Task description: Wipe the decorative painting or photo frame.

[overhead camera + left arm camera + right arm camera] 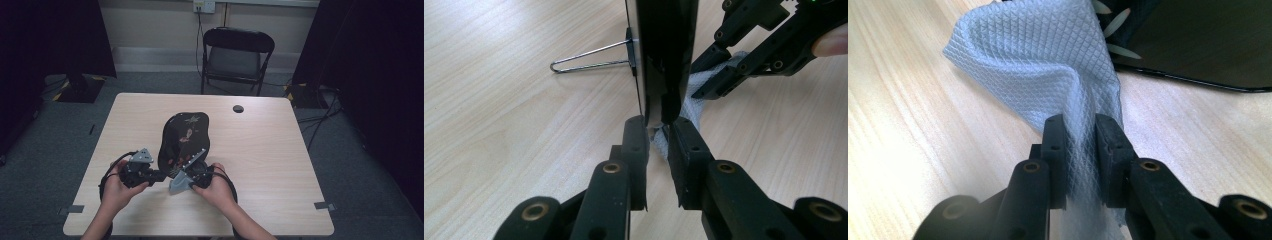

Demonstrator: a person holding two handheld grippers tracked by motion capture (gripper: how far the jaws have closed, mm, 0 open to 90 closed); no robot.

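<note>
Setup phase looks done, the actual wiping barely started if at all.

Left gripper (159, 175) has its fingers (636, 145) clamped on the near edge of a black floral-patterned board (184, 137), some kind of dark glossy panel or framed plate, exact type unclear. In the left gripper view the board (664, 55) stands on edge, propped by a wire stand (591, 56) on its back; the foot of the stand rests on the table (499, 100). So the board sits mid-table, tilted up, near edge pinned by the left fingers.

Right gripper (192, 175) has its fingers (1055, 150) pinched narrow on a white waffle-textured cloth (1048, 60). Cloth bunches up past the fingertips and hangs just beside the board's lower edge (1198, 55). From the left gripper view, the right gripper (724, 75) is low, beside the board's face, with a bit of cloth (696, 100) showing under it, near or touching the board; contact can't be confirmed.

Judgement: grasps on both items secured, board steadied, cloth brought to the board's bottom corner. Left to do: press cloth on the glossy face and sweep across it, likely most of the surface. Can't tell whether any part is already cleaned. Folding chair (237, 55) behind the table, unused.
</note>
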